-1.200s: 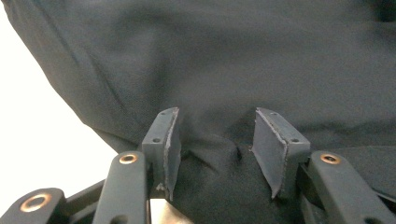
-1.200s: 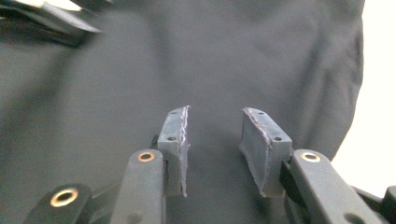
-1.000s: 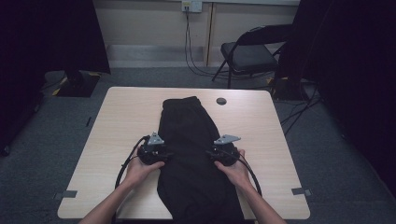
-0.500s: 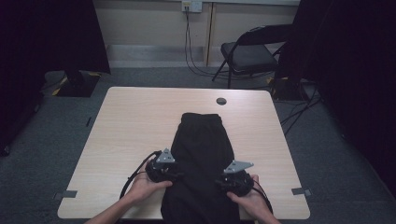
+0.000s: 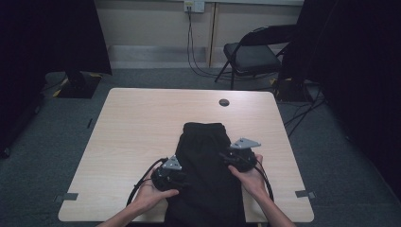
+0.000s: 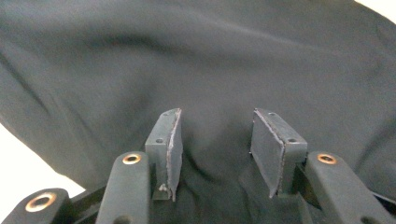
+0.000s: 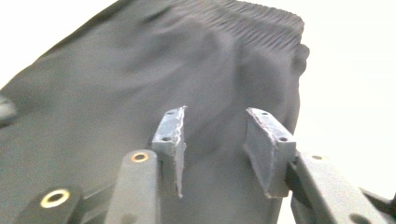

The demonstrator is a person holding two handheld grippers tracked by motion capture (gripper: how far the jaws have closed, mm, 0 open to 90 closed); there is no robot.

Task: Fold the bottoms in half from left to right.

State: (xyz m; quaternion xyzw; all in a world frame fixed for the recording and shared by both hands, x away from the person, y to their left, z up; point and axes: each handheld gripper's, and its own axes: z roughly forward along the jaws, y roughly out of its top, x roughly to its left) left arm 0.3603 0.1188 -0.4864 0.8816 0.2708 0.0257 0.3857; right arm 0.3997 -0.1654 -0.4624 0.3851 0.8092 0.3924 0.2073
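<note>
Cloth (image 5: 204, 175) is soft, limp, likely to slide — you should pinch it at the edges. Left gripper (image 6: 215, 140) just narrowed, right gripper (image 7: 215, 140) just widened — both open, gripping nothing.

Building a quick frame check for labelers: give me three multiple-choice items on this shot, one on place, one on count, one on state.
1. Where does the black garment lie?
A. on the folding chair
B. down the middle of the table, its near end over the near edge
C. on the floor left of the table

2. How many small dark round discs sit on the table?
A. one
B. three
C. five

3. How do the jaws of the left gripper stand?
A. pressed together with no gap
B. clamped on a cable
C. apart, over cloth

Key: 1 B, the high view shows the cloth running down the tabletop to the near edge. 2 A, a single disc lies near the far edge. 3 C, a clear gap shows between the pads.
</note>
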